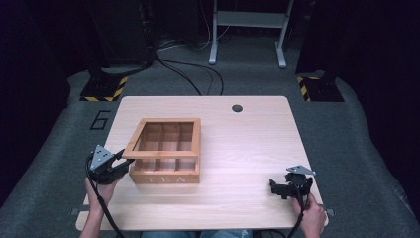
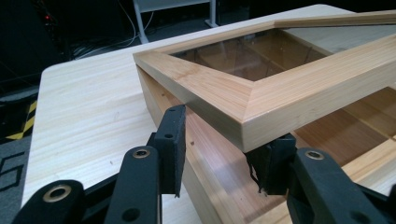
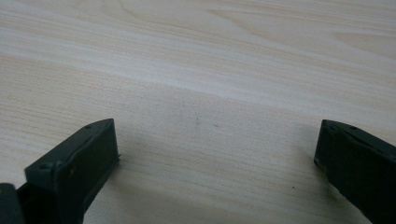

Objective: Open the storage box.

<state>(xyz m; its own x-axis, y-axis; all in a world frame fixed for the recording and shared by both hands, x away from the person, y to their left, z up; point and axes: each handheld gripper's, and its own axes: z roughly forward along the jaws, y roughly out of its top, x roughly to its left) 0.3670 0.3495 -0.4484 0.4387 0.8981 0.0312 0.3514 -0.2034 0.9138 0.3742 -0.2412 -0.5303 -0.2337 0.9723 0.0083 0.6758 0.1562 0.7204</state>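
The table [image 1: 247, 148] is pale wood with a fine, even grain and a smooth, matt face, and the tea box [image 1: 166, 171] is a warmer, honey-toned wood with a satin sheen and crisp mitred corners. Its lid [image 2: 261, 88] is a wooden frame around a clear, glossy pane that mirrors the light, with bare wooden dividers showing beneath. The left gripper [image 2: 219, 154] and right gripper [image 3: 215, 154] have matt black plastic jaws, slightly rough at the pads, with small brass-coloured metal rivets on the left one
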